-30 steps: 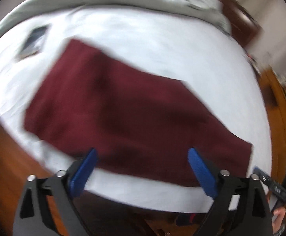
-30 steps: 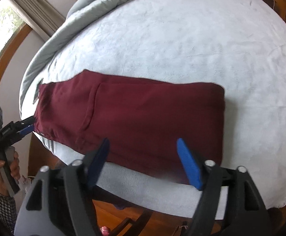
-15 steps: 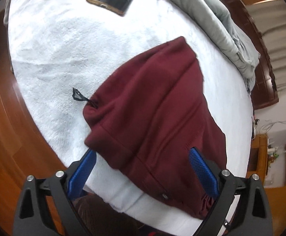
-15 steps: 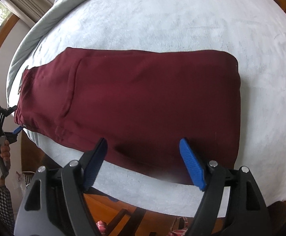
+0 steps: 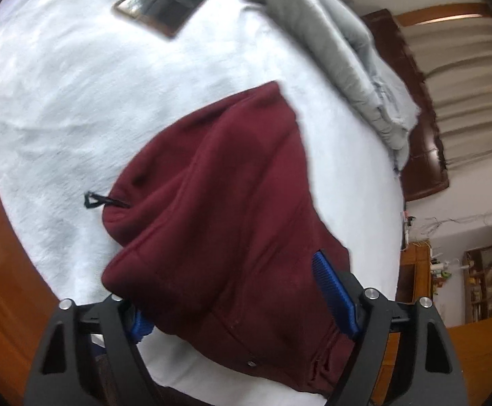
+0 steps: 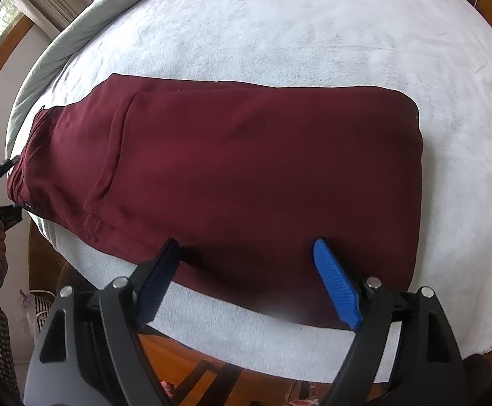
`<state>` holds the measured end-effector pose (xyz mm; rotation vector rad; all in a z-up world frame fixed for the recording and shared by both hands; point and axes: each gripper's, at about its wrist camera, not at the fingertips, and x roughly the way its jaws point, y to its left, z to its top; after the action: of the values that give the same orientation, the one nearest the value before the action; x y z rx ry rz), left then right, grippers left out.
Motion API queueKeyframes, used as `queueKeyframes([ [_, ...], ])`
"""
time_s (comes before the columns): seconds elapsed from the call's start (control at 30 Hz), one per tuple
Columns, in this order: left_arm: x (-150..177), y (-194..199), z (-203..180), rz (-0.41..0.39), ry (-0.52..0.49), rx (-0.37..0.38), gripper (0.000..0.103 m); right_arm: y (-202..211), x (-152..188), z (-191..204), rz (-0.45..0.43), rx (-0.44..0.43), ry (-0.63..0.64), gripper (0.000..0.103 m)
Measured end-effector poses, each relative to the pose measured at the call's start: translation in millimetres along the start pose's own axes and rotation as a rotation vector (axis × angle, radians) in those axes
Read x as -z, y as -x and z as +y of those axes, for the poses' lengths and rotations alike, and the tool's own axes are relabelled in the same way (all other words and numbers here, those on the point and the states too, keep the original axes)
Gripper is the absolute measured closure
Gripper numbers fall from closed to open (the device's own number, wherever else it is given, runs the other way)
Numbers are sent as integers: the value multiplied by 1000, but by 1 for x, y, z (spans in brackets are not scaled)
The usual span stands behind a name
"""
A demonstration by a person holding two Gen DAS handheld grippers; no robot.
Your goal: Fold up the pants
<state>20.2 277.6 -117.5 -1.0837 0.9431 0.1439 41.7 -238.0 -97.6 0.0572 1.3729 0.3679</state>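
Across the white bed (image 6: 279,34) the maroon pants (image 6: 246,155) lie flat, folded lengthwise. Left claw (image 5: 239,291) straddles the waistband corner, jaws closing around cloth without pinching yet; right claw (image 6: 246,270) hovers over the near edge, jaws opening, likely to lift both ends for folding.

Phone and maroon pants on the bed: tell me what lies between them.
Only bare white blanket separates the phone from the pants, as the left wrist view shows.
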Motion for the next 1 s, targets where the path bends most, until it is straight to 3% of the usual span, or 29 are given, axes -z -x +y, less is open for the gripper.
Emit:
queueKeyframes([
  [0.13, -3, -13, 16, -8, 47, -10, 23, -2, -1, 1, 0, 1, 7, 19],
  [0.2, 0, -8, 11, -36, 40, -25, 30, -2, 0, 2, 1, 0, 21, 19],
  [0.27, 5, -3, 9, -62, 24, -41, 53, -2, 0, 1, 2, -1, 29, 19],
  [0.37, 5, 2, 16, -83, 60, -17, 70, -2, 0, 0, -1, -7, 26, 19],
  [0.5, 5, 4, 27, -90, 90, 30, 76, 0, 2, 0, 0, -11, 29, 19],
  [0.67, 24, 33, 9, -160, 3, 112, 81, 7, 2, -5, -5, -20, 3, 21],
  [0.83, 34, 43, -40, -166, -134, 197, 82, 18, 0, -11, -24, -47, -33, 21],
  [1.0, 55, 39, -103, -120, -316, 254, 82, 34, 1, -18, -60, -74, -62, 21],
])
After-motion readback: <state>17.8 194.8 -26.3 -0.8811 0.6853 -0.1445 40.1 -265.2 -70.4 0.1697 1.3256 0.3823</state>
